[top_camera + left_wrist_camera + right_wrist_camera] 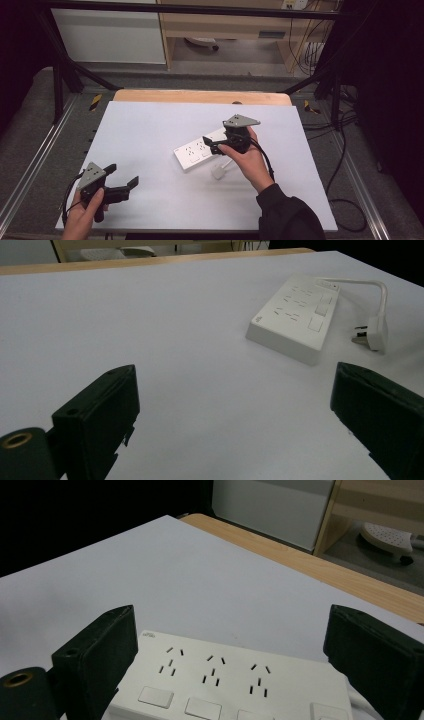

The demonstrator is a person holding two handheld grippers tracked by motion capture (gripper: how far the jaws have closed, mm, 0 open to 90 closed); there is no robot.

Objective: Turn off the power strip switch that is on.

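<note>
A white power strip lies slantwise at the middle of the white table top; its short cable ends in a white plug lying beside it. My right gripper hovers over the strip's right half, open. In the right gripper view its jaws stand wide apart either side of the power strip, whose sockets and switches face up. My left gripper is open near the front left edge, well apart from the strip. From there the power strip and plug lie ahead to the right.
A wooden table edge runs along the far side of the white top. Black frame bars stand around the table, and cables lie on the floor at right. A wooden shelf unit stands behind.
</note>
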